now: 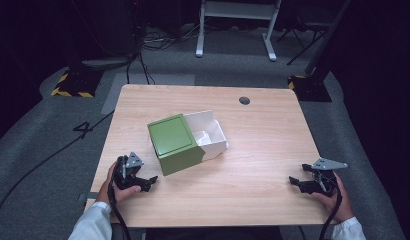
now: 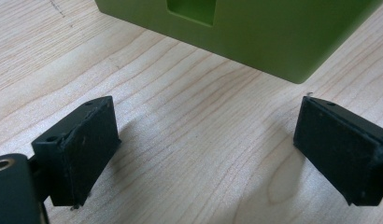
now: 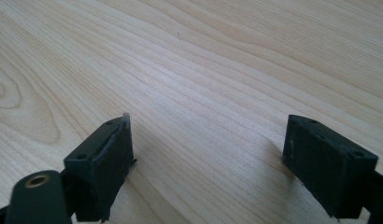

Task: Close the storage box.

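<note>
Both claws rest low on the wooden bench (image 1: 263, 150), one at each near corner. Held in the person's left hand, the left claw (image 1: 152, 183) sits near the front left edge with its jaws spread wide and nothing between them; the left gripper view shows its two black pads (image 2: 89, 149) standing well apart over bare wood grain. Just ahead of that claw stands the green box (image 1: 174, 144), its near lower corner close to the jaw tips but not touching them. In the left gripper view the green wall has a rectangular cut-out at its upper edge.

Out of the far right side of the green box projects a white tray (image 1: 208, 131), pulled partly out like a drawer, with a divider inside it. Box and tray sit a little left of the bench's middle, turned at an angle to its edges.

Over by the front right corner, the right claw (image 1: 293, 181) lies in the person's right hand, jaws likewise wide and empty, pointing left across bare wood, well apart from the box.
</note>
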The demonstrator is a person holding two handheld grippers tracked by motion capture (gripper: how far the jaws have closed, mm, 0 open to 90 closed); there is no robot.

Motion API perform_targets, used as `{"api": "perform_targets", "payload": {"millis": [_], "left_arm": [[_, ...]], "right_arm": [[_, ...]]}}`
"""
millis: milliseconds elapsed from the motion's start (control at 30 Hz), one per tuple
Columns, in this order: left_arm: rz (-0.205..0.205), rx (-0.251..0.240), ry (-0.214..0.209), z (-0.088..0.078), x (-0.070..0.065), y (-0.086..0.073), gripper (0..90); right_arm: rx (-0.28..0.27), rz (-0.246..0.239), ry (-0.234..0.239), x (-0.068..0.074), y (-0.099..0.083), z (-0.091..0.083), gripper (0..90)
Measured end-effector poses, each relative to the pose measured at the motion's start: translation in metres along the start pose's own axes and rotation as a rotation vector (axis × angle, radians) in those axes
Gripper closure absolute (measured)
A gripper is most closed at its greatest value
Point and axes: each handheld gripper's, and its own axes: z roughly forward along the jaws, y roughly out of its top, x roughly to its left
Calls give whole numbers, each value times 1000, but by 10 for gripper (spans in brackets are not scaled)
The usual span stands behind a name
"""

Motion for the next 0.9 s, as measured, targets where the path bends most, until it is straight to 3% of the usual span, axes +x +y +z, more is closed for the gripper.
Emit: {"api": "perform_targets", "payload": {"millis": [600, 767, 900], "left_arm": [[1, 0, -5, -1, -2, -1, 69], [2, -1, -3, -1, -2, -1, 69], [4, 0, -1, -1, -2, -1, 69]], "right_arm": [[-5, 16, -12, -4, 3, -1, 172], [-36, 21, -8, -3, 14, -2, 210], [-57, -15, 3, 3, 30, -4, 227]]}}
